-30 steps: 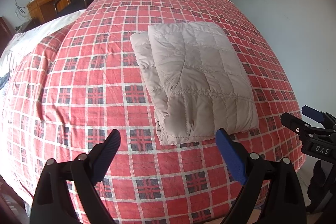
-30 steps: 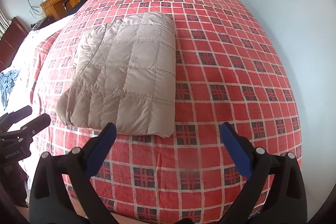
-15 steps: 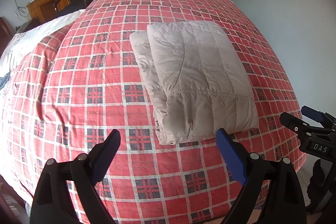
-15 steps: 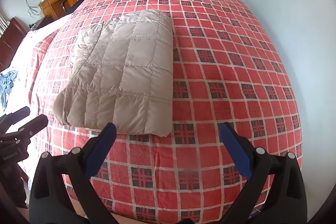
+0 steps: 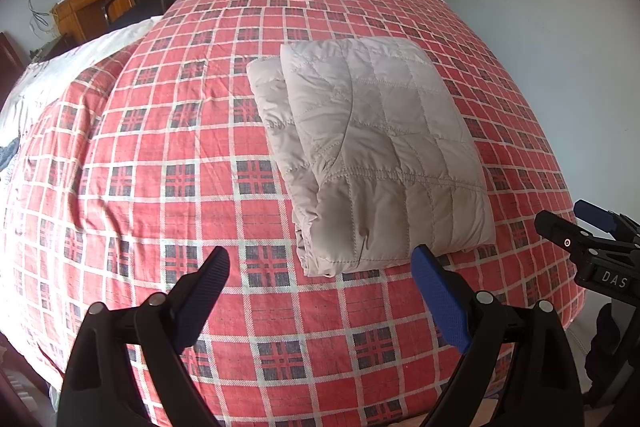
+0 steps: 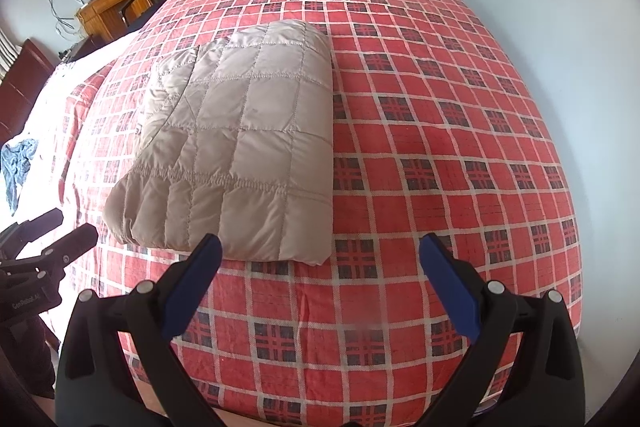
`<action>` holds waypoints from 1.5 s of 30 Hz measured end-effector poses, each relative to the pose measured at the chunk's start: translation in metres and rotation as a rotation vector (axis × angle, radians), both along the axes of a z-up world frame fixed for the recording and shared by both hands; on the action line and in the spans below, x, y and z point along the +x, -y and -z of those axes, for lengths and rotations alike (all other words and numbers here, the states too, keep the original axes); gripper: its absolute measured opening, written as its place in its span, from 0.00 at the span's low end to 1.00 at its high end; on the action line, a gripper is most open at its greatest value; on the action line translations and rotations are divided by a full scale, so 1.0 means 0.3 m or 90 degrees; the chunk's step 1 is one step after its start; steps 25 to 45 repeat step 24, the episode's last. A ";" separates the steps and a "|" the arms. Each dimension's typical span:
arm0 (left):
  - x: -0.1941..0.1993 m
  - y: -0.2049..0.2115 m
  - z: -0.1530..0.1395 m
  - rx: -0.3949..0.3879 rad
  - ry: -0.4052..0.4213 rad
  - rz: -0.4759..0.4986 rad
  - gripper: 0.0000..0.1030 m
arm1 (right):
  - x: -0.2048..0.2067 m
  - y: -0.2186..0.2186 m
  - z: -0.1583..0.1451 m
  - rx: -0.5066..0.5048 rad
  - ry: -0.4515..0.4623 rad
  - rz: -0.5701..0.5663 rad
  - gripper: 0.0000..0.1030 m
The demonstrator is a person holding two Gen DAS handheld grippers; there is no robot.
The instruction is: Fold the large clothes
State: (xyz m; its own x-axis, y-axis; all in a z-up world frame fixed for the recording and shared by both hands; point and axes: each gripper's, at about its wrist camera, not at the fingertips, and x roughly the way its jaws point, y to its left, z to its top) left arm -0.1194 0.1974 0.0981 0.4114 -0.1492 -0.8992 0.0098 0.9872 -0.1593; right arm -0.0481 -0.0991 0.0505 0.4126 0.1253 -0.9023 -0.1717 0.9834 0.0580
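We hold both grippers released and empty just short of the folded quilted jacket point(image 5: 376, 151), which lies on the bed point(image 5: 160, 155) with its long axis running away from us. Its near edge sits between the left gripper point(image 5: 320, 261) and right gripper point(image 6: 318, 247); neither looks clearly nearer. No containers show.

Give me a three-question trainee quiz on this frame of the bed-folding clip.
1. True or false: the left gripper is shut on the quilted jacket.
2. What covers the bed under the jacket: A) red plaid cover, B) blue sheet, C) bare mattress?
3. Fill in: the right gripper is ___.

Key: 1 false, both are open and empty; 2 A; 3 open.
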 end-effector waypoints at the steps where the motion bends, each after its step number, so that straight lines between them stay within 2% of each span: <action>1: 0.001 0.001 0.000 0.000 0.000 0.000 0.89 | 0.001 0.001 -0.001 0.001 0.002 0.001 0.96; 22: 0.008 -0.003 0.003 0.001 -0.001 0.004 0.89 | 0.008 0.003 0.006 -0.025 0.002 0.009 0.96; 45: 0.007 -0.004 0.003 0.001 -0.001 0.004 0.89 | 0.008 0.003 0.007 -0.024 0.002 0.009 0.96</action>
